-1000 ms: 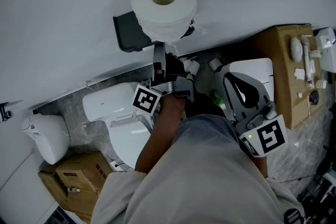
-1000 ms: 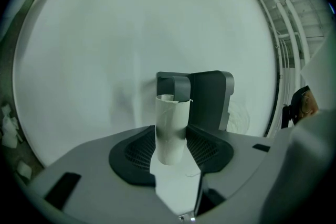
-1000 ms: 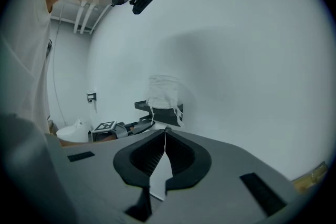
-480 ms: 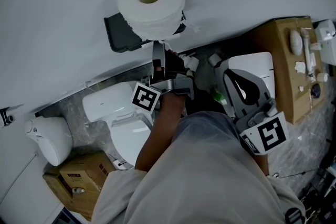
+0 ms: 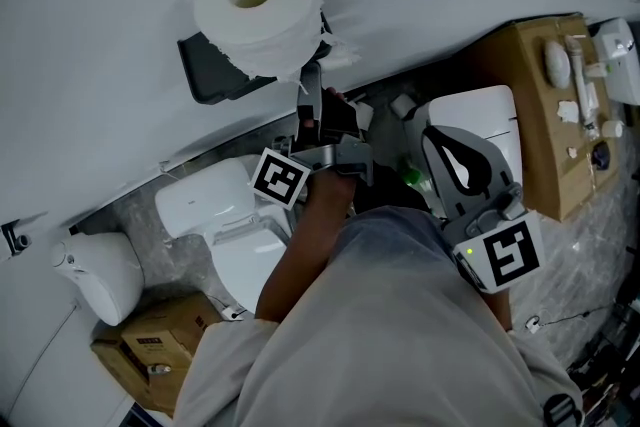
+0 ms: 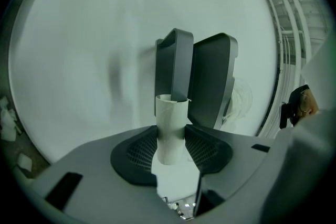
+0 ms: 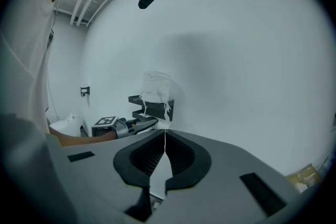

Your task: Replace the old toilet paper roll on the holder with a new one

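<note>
Left gripper (image 6: 172,140), jaws just closing, pinches the bare cardboard core (image 6: 170,113) near the black holder (image 5: 205,80), where the new roll (image 5: 258,10) sits at upper left; judged remaining: discarding the core; right gripper (image 7: 165,157) pressed together, empty.

Count, head view and both gripper views:
- One full paper roll (image 5: 258,0) is showing.
- One black holder (image 5: 205,80) is showing.
- One bare cardboard tube (image 6: 170,128) is showing.
- Two grippers are showing: left gripper (image 6: 191,76) and right gripper (image 7: 165,131).
- Two cardboard boxes are showing: left box (image 5: 150,345) and right box (image 5: 535,115).
- One toilet (image 5: 215,215) is showing plainly; other white shapes are staying too unclear to count.
</note>
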Available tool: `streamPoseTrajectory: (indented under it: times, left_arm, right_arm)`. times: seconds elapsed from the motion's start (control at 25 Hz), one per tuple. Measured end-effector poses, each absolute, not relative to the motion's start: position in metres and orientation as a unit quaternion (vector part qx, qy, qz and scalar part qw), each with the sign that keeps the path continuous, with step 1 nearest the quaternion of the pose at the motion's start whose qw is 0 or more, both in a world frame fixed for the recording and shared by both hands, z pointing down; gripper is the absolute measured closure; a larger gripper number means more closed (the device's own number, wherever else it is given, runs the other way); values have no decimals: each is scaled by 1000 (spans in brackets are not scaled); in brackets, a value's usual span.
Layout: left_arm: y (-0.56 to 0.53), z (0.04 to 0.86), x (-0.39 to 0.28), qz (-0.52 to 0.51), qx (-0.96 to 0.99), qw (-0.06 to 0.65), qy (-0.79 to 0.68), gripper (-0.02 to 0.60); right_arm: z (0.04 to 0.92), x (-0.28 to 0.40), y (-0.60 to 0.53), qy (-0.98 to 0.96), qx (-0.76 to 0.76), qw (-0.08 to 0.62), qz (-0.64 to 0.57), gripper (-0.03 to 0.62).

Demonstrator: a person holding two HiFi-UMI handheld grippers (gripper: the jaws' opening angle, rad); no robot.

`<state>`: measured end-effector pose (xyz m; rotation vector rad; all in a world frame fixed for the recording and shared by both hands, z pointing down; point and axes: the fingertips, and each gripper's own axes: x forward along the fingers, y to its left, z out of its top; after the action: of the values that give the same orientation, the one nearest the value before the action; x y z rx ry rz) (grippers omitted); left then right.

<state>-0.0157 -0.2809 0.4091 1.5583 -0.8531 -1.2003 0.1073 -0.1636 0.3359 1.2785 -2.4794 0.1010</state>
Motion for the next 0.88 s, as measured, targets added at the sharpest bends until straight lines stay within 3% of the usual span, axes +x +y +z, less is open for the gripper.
streamPoseTrajectory:
  times: [0.88]
  left_arm:
    - [-267, 396, 80, -419, 703, 510, -264, 411]
  right_arm:
    - [333, 150, -145, -847, 504, 165, 49, 577]
